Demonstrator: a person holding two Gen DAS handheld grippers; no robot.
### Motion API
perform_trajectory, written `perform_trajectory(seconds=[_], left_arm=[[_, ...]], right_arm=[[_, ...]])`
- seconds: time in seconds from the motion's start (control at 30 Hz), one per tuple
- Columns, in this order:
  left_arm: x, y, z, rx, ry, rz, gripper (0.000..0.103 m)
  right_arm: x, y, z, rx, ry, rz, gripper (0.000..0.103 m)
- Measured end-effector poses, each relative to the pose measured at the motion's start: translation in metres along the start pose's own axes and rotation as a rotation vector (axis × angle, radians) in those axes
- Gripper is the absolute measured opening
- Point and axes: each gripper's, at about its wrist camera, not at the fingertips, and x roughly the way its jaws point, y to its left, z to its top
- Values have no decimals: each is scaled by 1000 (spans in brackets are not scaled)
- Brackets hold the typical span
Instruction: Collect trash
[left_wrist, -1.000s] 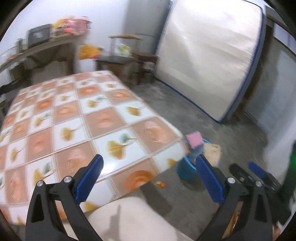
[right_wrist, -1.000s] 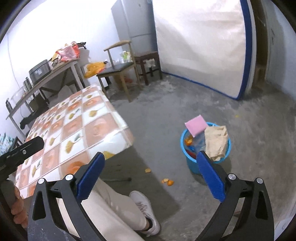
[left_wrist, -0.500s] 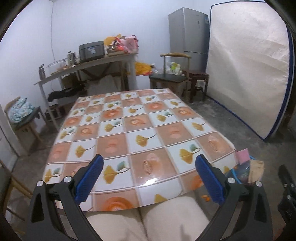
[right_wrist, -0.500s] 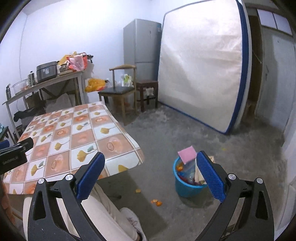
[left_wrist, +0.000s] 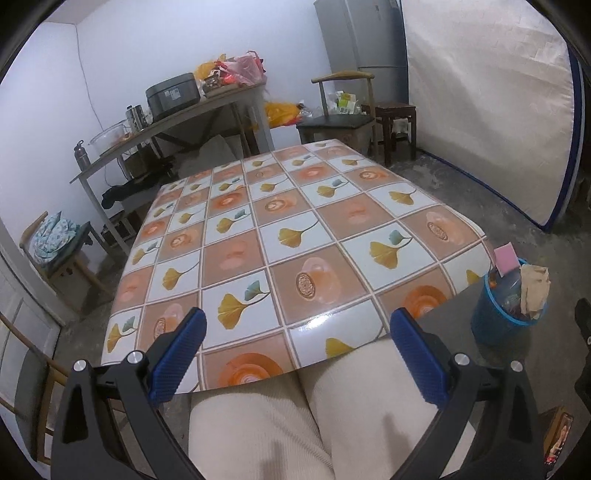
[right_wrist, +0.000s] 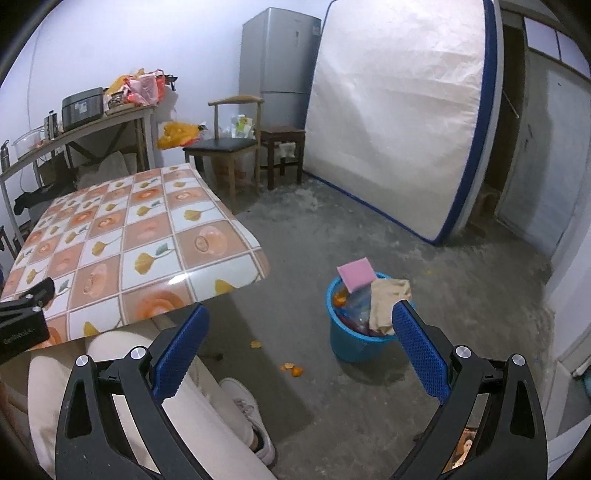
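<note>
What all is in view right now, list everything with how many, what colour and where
table: 1, orange-and-white leaf-check cloth, in front of the person
bucket: 1, blue, on the floor right of the table, full
pink pad: 1, sticking out of the bucket
beige cloth: 1, draped over the bucket rim
orange peel bits: a few, on the floor near the bucket
mattress: 1, white with blue edge, leaning on the wall
fridge: 1, grey, far corner
chair: 1, wooden, dark seat
legs: cream trousers
left tongs: open, empty
right tongs: open, empty

Mattress (right_wrist: 399, 110) against wall, concrete floor (right_wrist: 424, 295)
</note>
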Motion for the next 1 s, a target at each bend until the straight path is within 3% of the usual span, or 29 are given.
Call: perform_trajectory(seconds=[1.0], left_arm=[[9, -2, 7, -50, 38, -47, 98]], right_arm=[[7, -12, -1, 34, 15, -31, 95]])
